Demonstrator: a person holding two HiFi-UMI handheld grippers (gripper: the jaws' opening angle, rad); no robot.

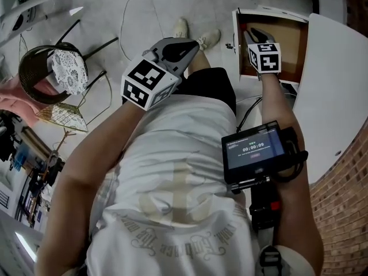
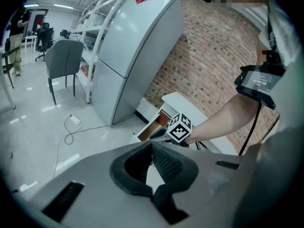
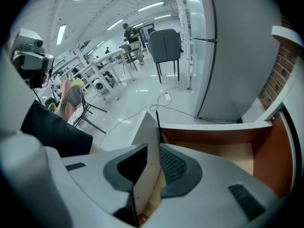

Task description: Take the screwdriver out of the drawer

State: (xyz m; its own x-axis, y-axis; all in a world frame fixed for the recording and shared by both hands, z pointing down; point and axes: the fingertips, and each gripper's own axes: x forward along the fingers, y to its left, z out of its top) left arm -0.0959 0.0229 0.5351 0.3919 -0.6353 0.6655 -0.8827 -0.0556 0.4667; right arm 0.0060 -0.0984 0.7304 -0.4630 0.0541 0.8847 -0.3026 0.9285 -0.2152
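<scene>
An open drawer [image 1: 270, 53] with a brown inside juts from a white cabinet at the upper right of the head view. My right gripper [image 1: 253, 34] reaches over its left side. In the right gripper view the drawer's white front panel [image 3: 146, 170] stands upright between the jaws, and the right gripper [image 3: 154, 148] is shut on it. The drawer floor [image 3: 237, 163] shows pale wood, and I see no screwdriver on it. A thin dark rod [image 3: 157, 120] rises behind the panel; what it is I cannot tell. My left gripper [image 1: 187, 46] [image 2: 152, 145] hangs shut and empty over the floor, left of the drawer.
The white cabinet top [image 1: 336, 91] lies right of the drawer, against a brick wall [image 1: 345, 211]. A grey fridge [image 2: 137, 46] stands beyond the drawer. A wire chair [image 1: 49, 73] is at the left, and a white cable [image 2: 71, 127] trails on the floor.
</scene>
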